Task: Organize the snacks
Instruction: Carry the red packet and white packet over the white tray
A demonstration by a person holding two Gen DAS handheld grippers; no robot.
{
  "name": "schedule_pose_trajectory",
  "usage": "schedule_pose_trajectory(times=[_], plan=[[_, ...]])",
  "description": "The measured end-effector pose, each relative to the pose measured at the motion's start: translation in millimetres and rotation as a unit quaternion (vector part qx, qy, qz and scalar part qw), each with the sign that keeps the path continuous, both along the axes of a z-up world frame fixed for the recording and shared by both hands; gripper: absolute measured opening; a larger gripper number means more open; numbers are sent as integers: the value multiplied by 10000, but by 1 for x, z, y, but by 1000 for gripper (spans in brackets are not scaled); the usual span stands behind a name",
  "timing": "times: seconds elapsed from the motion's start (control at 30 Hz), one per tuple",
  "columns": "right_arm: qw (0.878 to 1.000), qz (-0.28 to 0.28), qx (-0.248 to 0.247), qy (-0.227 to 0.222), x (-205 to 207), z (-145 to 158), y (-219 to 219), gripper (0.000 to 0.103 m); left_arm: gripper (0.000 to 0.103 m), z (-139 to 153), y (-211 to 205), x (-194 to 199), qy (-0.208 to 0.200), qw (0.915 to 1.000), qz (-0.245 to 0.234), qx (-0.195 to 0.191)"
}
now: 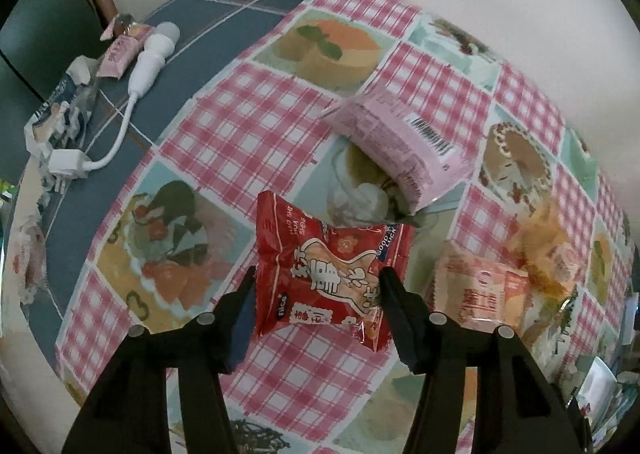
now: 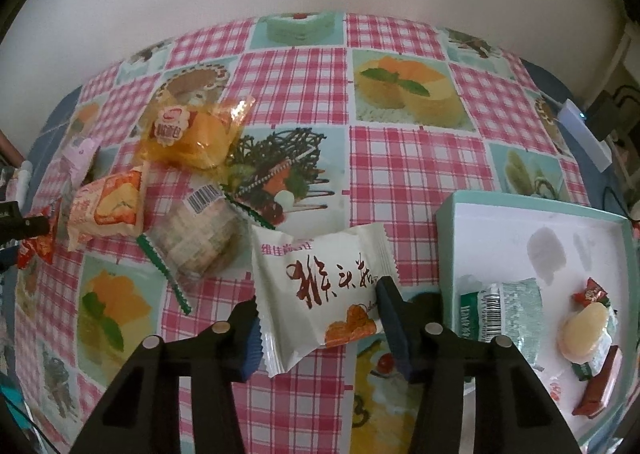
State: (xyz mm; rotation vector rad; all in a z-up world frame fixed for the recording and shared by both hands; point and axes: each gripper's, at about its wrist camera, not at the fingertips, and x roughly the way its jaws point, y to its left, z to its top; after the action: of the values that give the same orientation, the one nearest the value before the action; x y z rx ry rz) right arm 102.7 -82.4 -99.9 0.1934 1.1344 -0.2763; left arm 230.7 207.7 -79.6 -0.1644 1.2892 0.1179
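A: What did the left claw (image 1: 316, 290) have?

B: It was closed on the red snack packet (image 1: 326, 268), one finger pressed to each side of the wrapper, above the checked tablecloth (image 1: 224, 133). Just beyond the packet lay a pink packet (image 1: 400, 145) with a barcode on its end.

A: And to the right of the red packet?

B: A pale orange packet (image 1: 480, 286), and past it a clear yellow-wrapped bun (image 1: 548, 250), blurred. Well off to the left of the red packet, on the blue part of the table, sat a white plug and cable (image 1: 140, 65), a small pink sweet (image 1: 120, 53) touching it, and a torn blue-and-white wrapper (image 1: 60, 113).

A: The right claw (image 2: 318, 314)?

B: It gripped a white packet (image 2: 324, 290) with brown writing, fingers against both its edges. Whether the packet's far end touched the cloth, I couldn't tell.

A: Where was the box?

B: The teal box (image 2: 444, 230) stood just right of the white packet. Inside it were a green-and-white packet (image 2: 508, 310), a pale round sweet (image 2: 584, 330) and small red-wrapped sweets (image 2: 596, 394).

A: Left of the white packet?

B: A clear packet of biscuits (image 2: 200, 242) with green crimped ends, then the orange packet and the bun beyond it. The left claw with its red packet showed at the far left edge.
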Motion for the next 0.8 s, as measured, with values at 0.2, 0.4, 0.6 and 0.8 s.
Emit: schedule_pose_trajectory(times=[0.2,0.4,0.6,0.8], plan=[[9998,-45,33,-173,-9,18,-3,53,60,28,-14,-20,-219,9996,-157,-13],[9993,-90,103,-338,-26,36,-5,53,60,46,-37,-38,-411,9983,-410,80],[9982,-230,122,-531,-42,54,-15,53,60,69,-60,-59,-687,9954,-653,114],[9968,-412,146,-667,-54,64,-34,54,60,83,-94,-77,-851,9912,-1015,6]])
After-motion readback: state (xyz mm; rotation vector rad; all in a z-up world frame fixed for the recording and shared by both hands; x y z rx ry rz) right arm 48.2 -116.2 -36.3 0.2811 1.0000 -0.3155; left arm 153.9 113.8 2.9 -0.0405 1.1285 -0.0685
